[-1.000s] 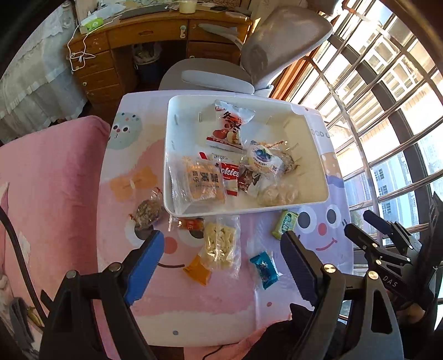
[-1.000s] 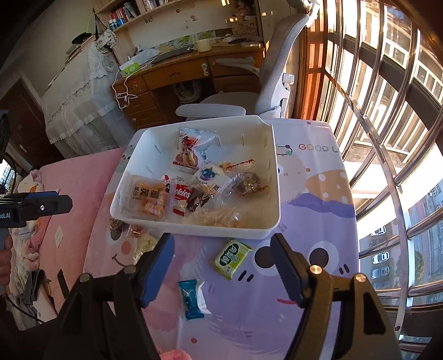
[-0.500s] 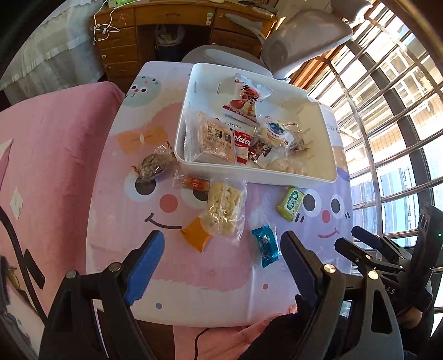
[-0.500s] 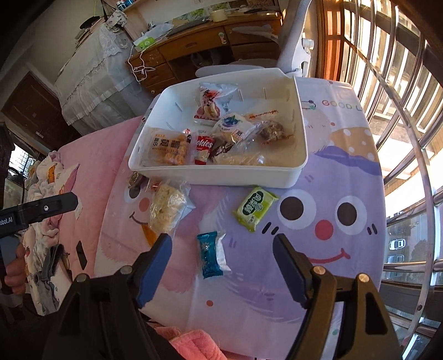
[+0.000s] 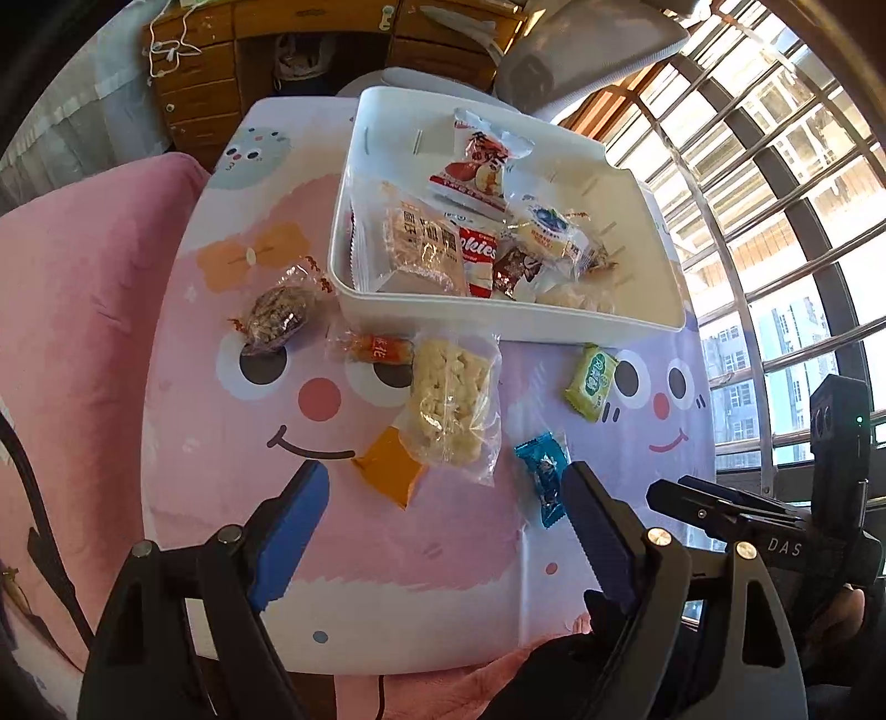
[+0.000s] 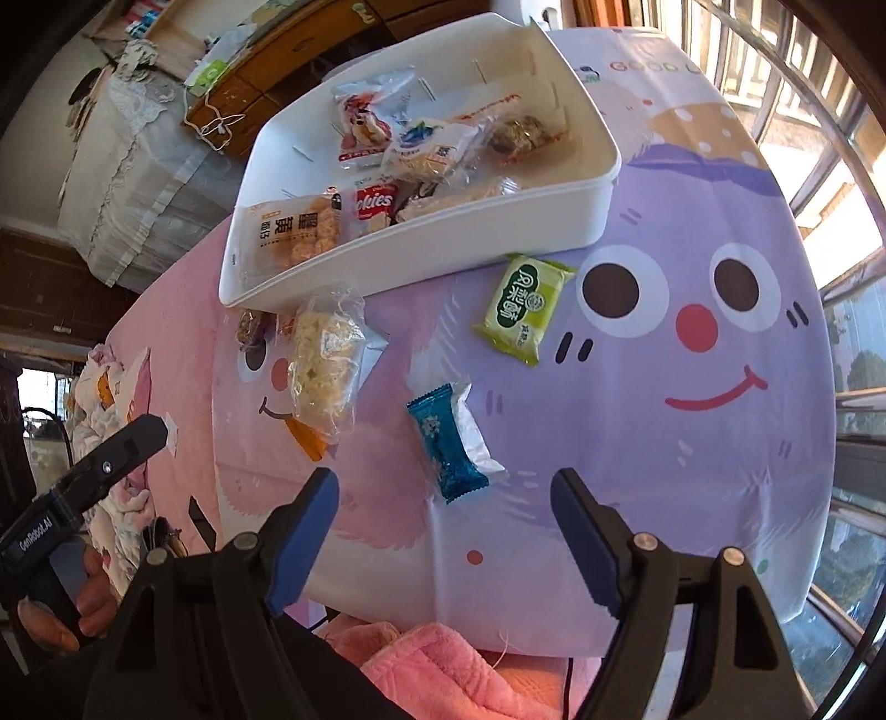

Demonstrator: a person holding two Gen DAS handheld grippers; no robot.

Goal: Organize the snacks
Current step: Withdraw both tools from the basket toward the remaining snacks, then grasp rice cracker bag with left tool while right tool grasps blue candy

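Observation:
A white tray (image 5: 498, 327) (image 6: 421, 249) holding several wrapped snacks sits at the far side of a cartoon-print table. Loose in front of it lie a clear bag of pale puffed snack (image 5: 451, 399) (image 6: 324, 363), an orange packet (image 5: 387, 468), a blue packet (image 5: 545, 479) (image 6: 448, 443), a green packet (image 5: 591, 381) (image 6: 523, 307), a brown nut cake (image 5: 279, 315) and a small orange sweet (image 5: 379, 349). My left gripper (image 5: 446, 493) hangs open just short of the orange packet. My right gripper (image 6: 443, 498) hovers over the blue packet, jaws opening, nothing pressed between them.
A pink blanket (image 5: 83, 310) lies left of the table and under its near edge (image 6: 432, 659). A grey office chair (image 5: 581, 50) and a wooden desk (image 5: 310, 61) stand behind the tray. Barred windows (image 5: 786, 183) run along the right side.
Both grippers have come down toward the table, so the loose snacks look larger and nearer. The right gripper has rolled, tilting its view, and its jaws stand a little wider.

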